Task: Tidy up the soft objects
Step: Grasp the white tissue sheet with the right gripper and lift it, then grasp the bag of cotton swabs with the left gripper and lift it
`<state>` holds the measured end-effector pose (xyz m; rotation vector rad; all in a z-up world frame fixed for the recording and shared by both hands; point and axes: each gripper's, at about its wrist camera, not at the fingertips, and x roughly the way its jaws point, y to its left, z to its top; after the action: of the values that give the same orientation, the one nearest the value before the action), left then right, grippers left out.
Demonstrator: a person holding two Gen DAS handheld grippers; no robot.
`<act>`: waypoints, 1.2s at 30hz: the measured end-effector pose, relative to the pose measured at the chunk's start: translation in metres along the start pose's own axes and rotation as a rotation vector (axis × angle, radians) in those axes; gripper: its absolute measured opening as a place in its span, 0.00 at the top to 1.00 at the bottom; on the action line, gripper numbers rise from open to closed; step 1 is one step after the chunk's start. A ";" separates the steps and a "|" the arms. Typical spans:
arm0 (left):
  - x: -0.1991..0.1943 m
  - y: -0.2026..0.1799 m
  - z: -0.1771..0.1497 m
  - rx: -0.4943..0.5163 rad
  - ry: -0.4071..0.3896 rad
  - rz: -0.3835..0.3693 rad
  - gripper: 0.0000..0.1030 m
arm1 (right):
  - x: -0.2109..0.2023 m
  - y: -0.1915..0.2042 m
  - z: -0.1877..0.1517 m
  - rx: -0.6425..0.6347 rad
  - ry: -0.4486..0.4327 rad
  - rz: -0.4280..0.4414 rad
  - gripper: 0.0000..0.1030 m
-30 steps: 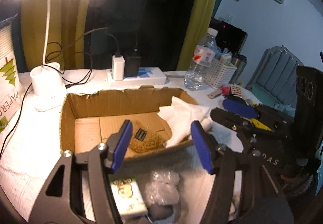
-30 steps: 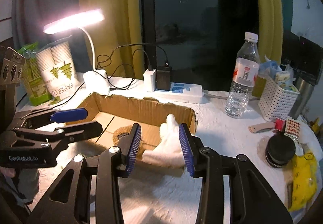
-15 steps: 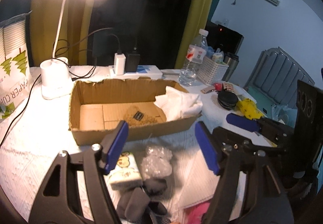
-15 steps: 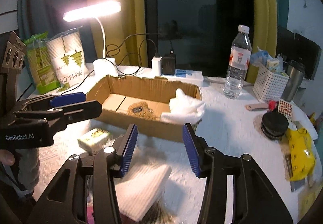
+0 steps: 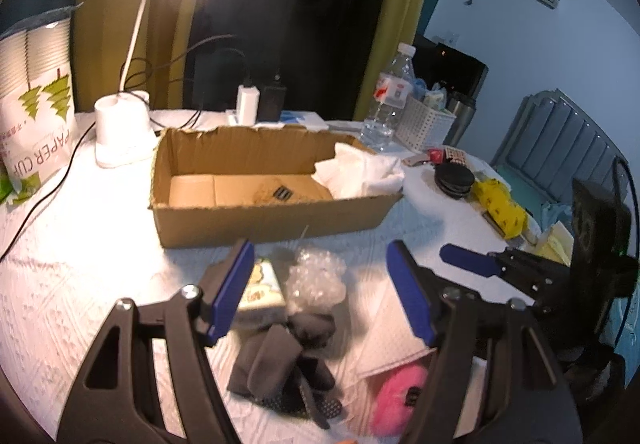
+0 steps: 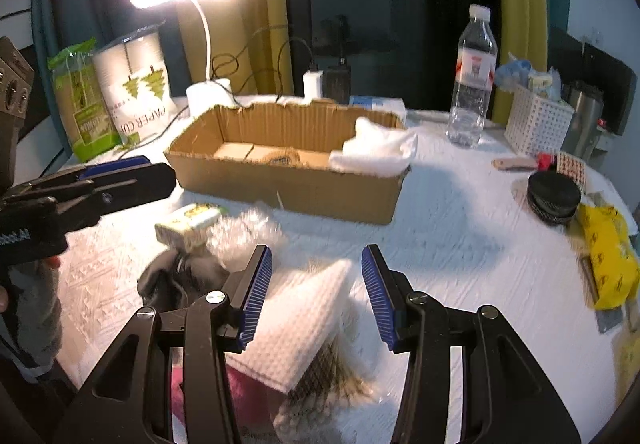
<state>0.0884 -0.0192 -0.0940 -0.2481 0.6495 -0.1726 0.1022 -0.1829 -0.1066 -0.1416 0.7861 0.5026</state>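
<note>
A cardboard box point(image 5: 272, 220) point(image 6: 288, 184) holds a brown fuzzy item point(image 5: 276, 194), and a white cloth point(image 5: 360, 168) point(image 6: 376, 152) hangs over its right corner. In front of the box lies a pile: bubble wrap point(image 5: 316, 280) point(image 6: 244, 232), grey socks point(image 5: 280, 356) point(image 6: 176, 280), a small tissue packet point(image 5: 260, 288) point(image 6: 188, 220), a folded white waffle cloth point(image 5: 392, 340) point(image 6: 304, 316) and a pink fluffy thing point(image 5: 396, 392). My left gripper point(image 5: 320, 284) hangs open above the bubble wrap and socks. My right gripper point(image 6: 316, 284) hangs open above the waffle cloth, holding nothing.
A lit desk lamp point(image 5: 124, 132), a pack of paper cups point(image 6: 136, 92), a power strip with chargers point(image 5: 260, 104), a water bottle point(image 6: 472, 84) and a white basket point(image 6: 536, 124) stand behind the box. At the right are a black round lid point(image 6: 554, 196) and a yellow packet point(image 6: 608, 260).
Both grippers have drawn back from the box toward the near side of the table and opened wider. The white cloth stays on the box corner. The pile has come into view beneath them.
</note>
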 end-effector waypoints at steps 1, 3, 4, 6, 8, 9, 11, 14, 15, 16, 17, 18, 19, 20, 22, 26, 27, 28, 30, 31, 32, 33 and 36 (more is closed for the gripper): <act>0.000 0.000 -0.002 -0.001 0.002 0.003 0.32 | 0.002 0.000 -0.002 0.003 0.008 0.000 0.52; -0.001 0.001 -0.006 -0.004 0.006 0.008 0.32 | 0.006 0.000 -0.008 0.013 0.025 0.005 0.52; -0.001 0.001 -0.008 -0.005 0.008 0.011 0.32 | 0.008 0.000 -0.011 0.015 0.036 0.011 0.52; -0.001 0.000 -0.011 -0.006 0.013 0.016 0.32 | 0.011 0.002 -0.015 0.014 0.048 0.018 0.52; -0.001 0.000 -0.015 -0.006 0.016 0.019 0.32 | 0.013 0.005 -0.019 0.007 0.061 0.029 0.52; -0.001 -0.001 -0.016 -0.005 0.018 0.020 0.32 | 0.014 0.007 -0.021 0.002 0.065 0.031 0.52; -0.001 -0.004 -0.018 -0.002 0.021 0.023 0.32 | 0.014 0.009 -0.023 -0.013 0.063 0.033 0.52; 0.000 -0.009 -0.021 0.006 0.030 0.028 0.32 | 0.012 0.012 -0.024 -0.037 0.054 0.025 0.82; 0.000 -0.011 -0.021 0.009 0.031 0.029 0.32 | 0.011 0.011 -0.024 -0.039 0.050 0.032 0.90; 0.000 -0.014 -0.022 0.014 0.033 0.030 0.32 | 0.007 0.010 -0.024 -0.041 0.033 0.038 0.90; 0.001 -0.017 -0.022 0.019 0.034 0.031 0.32 | 0.004 0.010 -0.023 -0.041 0.020 0.037 0.91; 0.001 -0.019 -0.023 0.024 0.035 0.032 0.32 | 0.000 0.008 -0.023 -0.041 0.004 0.036 0.92; 0.001 -0.022 -0.023 0.029 0.037 0.033 0.32 | -0.007 0.005 -0.021 -0.035 -0.021 0.038 0.92; 0.002 -0.025 -0.023 0.033 0.038 0.033 0.32 | -0.013 0.002 -0.020 -0.028 -0.040 0.037 0.92; 0.004 -0.033 -0.023 0.044 0.043 0.033 0.32 | -0.025 -0.006 -0.018 -0.013 -0.079 0.036 0.92; 0.011 -0.052 -0.024 0.069 0.059 0.026 0.32 | -0.051 -0.029 -0.014 0.027 -0.154 0.019 0.92; 0.013 -0.057 -0.024 0.075 0.065 0.023 0.32 | -0.055 -0.033 -0.014 0.033 -0.164 0.017 0.92; 0.015 -0.063 -0.025 0.082 0.072 0.019 0.32 | -0.061 -0.041 -0.014 0.043 -0.178 0.009 0.92; 0.022 -0.073 -0.027 0.092 0.089 0.008 0.32 | -0.069 -0.052 -0.016 0.055 -0.192 -0.005 0.92; 0.026 -0.078 -0.028 0.097 0.098 0.002 0.32 | -0.073 -0.059 -0.017 0.062 -0.198 -0.012 0.92; 0.031 -0.084 -0.029 0.107 0.114 -0.006 0.31 | -0.076 -0.065 -0.020 0.069 -0.200 -0.020 0.92; 0.036 -0.088 -0.031 0.115 0.130 -0.012 0.29 | -0.078 -0.069 -0.023 0.075 -0.202 -0.026 0.92; 0.054 -0.102 -0.040 0.141 0.202 -0.040 0.18 | -0.083 -0.086 -0.033 0.102 -0.201 -0.044 0.92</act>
<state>0.0981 -0.1367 -0.1268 -0.1089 0.8291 -0.2829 0.0733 -0.2991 -0.0767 -0.0134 0.6089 0.4264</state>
